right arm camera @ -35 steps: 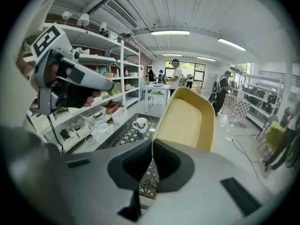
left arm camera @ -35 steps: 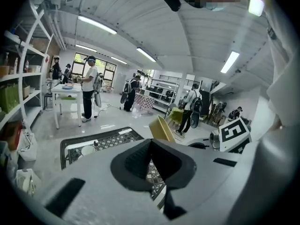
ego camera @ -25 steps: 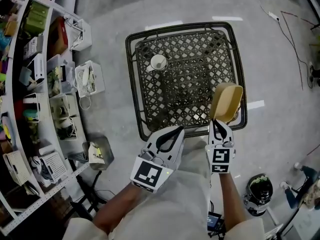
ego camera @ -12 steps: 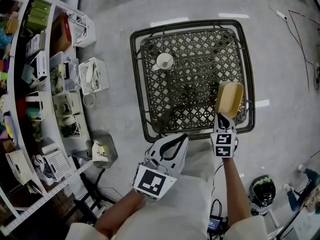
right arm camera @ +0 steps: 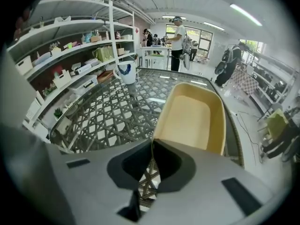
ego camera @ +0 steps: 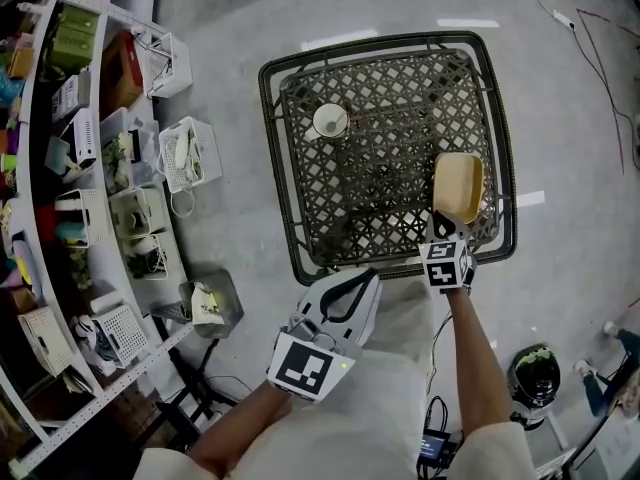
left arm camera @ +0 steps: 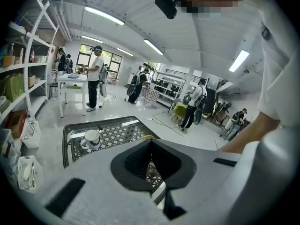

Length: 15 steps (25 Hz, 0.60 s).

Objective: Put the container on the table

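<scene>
A shallow yellow container (ego camera: 458,185) lies low over the right side of the dark lattice table (ego camera: 270,168); I cannot tell whether it touches the top. My right gripper (ego camera: 443,224) is shut on its near rim. In the right gripper view the container (right arm camera: 192,118) stretches away from the shut jaws of the right gripper (right arm camera: 152,142) above the table's lattice (right arm camera: 103,116). My left gripper (ego camera: 350,283) hangs shut and empty just short of the table's near edge. In its own view the left gripper (left arm camera: 151,145) shows the table (left arm camera: 117,132) beyond it.
A white cup on a saucer (ego camera: 329,121) stands at the table's far left. Curved shelves (ego camera: 60,168) with boxes and floor baskets (ego camera: 180,158) fill the left. A dark helmet (ego camera: 535,368) lies on the floor at lower right. People (left arm camera: 96,76) stand far off.
The right gripper moved forward and down with the container, which went from tilted up to lying flat over the table's right side. The left gripper barely shifted.
</scene>
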Tool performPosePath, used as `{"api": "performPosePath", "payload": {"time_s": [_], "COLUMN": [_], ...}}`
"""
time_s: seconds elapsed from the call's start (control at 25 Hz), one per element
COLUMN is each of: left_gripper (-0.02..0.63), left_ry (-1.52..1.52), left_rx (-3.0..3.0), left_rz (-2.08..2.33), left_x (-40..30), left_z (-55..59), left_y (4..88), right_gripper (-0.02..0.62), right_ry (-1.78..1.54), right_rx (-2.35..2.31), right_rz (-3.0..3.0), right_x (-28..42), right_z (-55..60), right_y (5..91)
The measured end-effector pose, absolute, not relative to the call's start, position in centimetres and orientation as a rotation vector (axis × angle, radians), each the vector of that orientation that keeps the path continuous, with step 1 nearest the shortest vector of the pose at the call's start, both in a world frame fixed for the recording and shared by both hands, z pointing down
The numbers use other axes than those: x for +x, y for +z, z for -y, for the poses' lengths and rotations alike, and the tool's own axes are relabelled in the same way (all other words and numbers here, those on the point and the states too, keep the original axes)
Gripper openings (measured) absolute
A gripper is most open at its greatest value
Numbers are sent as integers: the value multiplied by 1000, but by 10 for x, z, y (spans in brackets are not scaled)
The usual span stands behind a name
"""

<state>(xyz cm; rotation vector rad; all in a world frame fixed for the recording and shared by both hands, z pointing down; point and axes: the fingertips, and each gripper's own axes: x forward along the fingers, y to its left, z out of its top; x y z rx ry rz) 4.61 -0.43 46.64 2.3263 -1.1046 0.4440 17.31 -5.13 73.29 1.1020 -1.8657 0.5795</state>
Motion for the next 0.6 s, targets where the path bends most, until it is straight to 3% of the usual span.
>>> {"api": "performPosePath", "payload": {"time_s": [0.6], "left_gripper": [23], "left_ry": [422], "left_rx": [2384], "left_rz": [1095], "left_x": [46], "left_z": [6], "left_y": [452], "right_gripper": [55], "right_ry": [555], "right_rx": [1188], "right_rz": [1882], "right_x": [179], "right_z": [58], "right_y": [701]}}
